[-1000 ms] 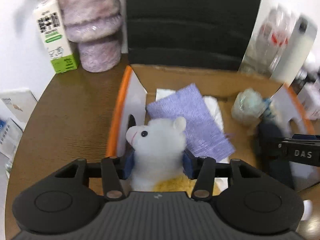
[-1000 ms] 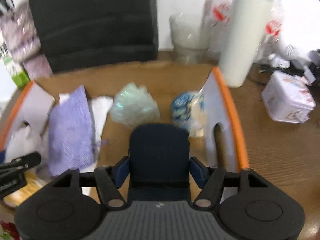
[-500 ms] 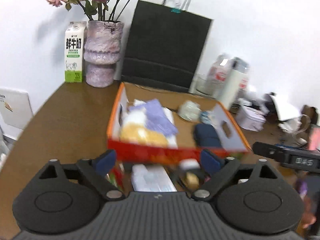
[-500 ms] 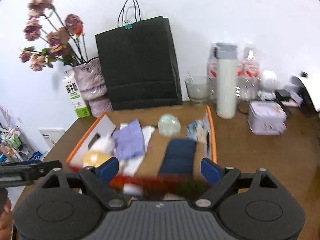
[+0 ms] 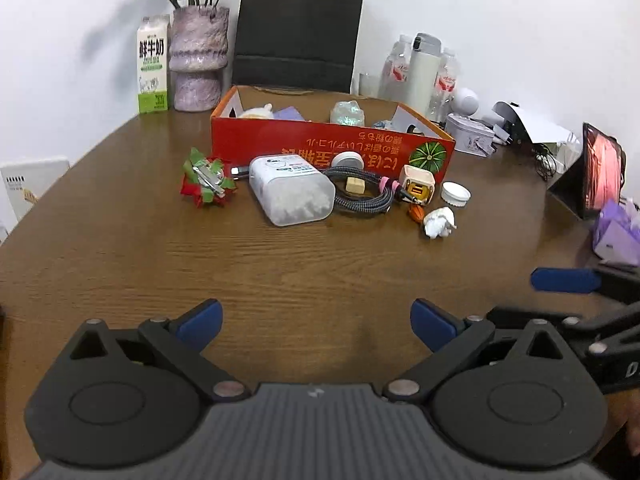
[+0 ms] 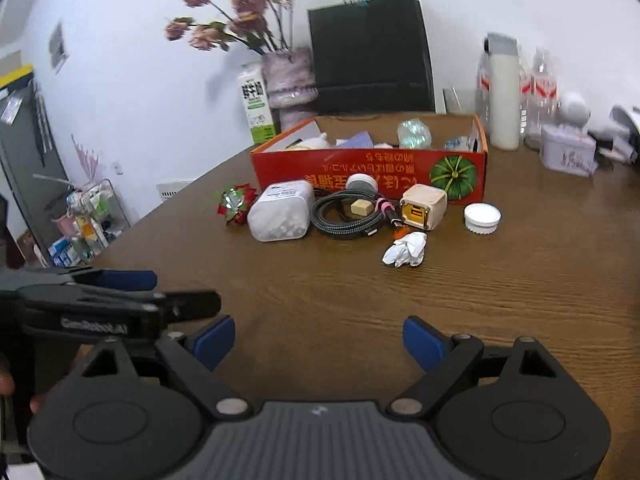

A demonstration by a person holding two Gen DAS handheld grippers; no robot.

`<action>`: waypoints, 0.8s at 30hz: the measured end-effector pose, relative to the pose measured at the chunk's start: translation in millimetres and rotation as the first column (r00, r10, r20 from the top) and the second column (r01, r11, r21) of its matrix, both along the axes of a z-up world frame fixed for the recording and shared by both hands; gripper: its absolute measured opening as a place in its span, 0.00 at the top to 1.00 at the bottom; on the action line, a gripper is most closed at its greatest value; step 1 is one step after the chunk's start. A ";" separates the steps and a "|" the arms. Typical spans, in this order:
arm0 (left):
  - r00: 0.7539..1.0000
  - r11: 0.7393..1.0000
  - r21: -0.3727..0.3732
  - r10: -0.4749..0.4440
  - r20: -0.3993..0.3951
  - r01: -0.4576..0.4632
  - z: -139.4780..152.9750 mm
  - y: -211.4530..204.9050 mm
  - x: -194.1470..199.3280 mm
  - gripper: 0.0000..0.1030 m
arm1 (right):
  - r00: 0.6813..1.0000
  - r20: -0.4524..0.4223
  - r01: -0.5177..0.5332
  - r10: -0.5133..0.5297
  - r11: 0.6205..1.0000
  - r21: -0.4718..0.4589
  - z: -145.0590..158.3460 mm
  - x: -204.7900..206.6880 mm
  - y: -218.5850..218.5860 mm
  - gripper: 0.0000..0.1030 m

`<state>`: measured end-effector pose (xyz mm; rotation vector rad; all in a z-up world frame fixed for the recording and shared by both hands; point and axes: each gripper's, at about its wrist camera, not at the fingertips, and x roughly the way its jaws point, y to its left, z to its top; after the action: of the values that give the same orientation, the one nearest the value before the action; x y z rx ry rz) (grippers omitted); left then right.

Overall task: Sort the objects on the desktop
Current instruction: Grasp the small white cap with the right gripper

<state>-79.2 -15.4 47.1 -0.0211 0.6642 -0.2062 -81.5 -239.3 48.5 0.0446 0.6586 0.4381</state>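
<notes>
Both of our grippers, left (image 5: 316,316) and right (image 6: 319,340), have pulled back from the red box (image 5: 332,148), fingers wide and empty; the plush and pouch stay inside, clutter waits on the surface (image 5: 280,272).

A red box (image 5: 332,148) stands on the table, holding a plush and cloths. Before it lie a clear tub (image 5: 290,188), coiled cable (image 5: 362,196), charger (image 5: 418,189), white cap (image 5: 455,193) and crumpled paper (image 5: 439,222).
</notes>
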 end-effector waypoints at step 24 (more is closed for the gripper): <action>1.000 0.997 0.082 0.005 0.010 -0.006 -6.6 3.2 8.3 0.03 | 0.991 0.069 -0.111 0.118 0.988 -0.103 -42.7 -48.8 15.3 0.68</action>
<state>-70.9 -12.1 40.5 0.0571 0.6621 -0.1737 -130.3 -224.0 5.8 -0.1042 0.6101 0.5146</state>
